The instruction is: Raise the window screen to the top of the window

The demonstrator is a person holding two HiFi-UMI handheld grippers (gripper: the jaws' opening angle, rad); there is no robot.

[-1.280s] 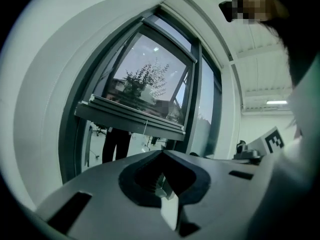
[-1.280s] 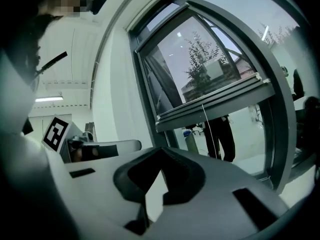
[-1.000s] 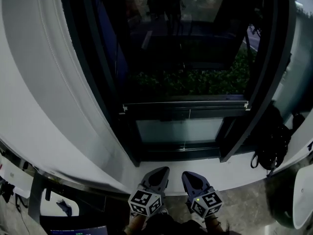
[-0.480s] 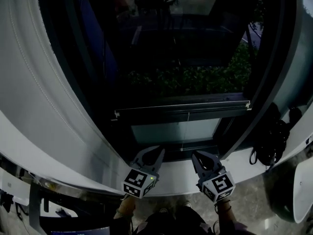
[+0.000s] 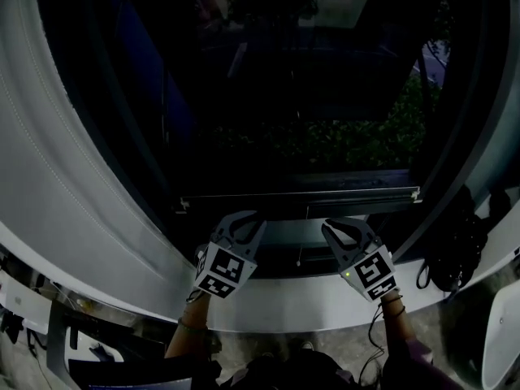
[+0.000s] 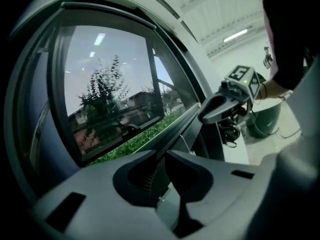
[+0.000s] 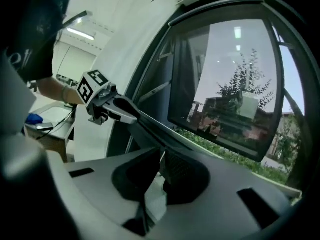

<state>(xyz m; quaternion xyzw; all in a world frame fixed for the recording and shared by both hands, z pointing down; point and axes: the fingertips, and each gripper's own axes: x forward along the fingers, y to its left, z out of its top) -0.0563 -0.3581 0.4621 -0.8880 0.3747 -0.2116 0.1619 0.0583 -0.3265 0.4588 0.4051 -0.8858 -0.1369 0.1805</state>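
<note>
The window screen's bottom bar (image 5: 301, 195) is a thin dark rail with a pale edge, low across the dark window frame. Pale glass (image 5: 284, 234) shows below the rail. My left gripper (image 5: 244, 223) has its jaws closed together, tips just under the rail's left part. My right gripper (image 5: 344, 229) is likewise shut, tips just below the rail's right part. In the left gripper view the rail (image 6: 185, 119) runs from my left gripper (image 6: 161, 156) toward the right gripper (image 6: 220, 106). In the right gripper view the rail (image 7: 160, 136) leads to the left gripper (image 7: 117, 109).
A white sill (image 5: 284, 307) runs under the window. A black bundle of straps or cables (image 5: 455, 250) lies on its right end. A white curved wall (image 5: 73, 177) stands at the left, and a dark frame post (image 5: 439, 177) at the right. Green hedge (image 5: 341, 145) shows outside.
Both grippers have risen from down by the sill's front edge to just under the screen's bottom rail and spread apart. The rail stays at about the same height in the window.
</note>
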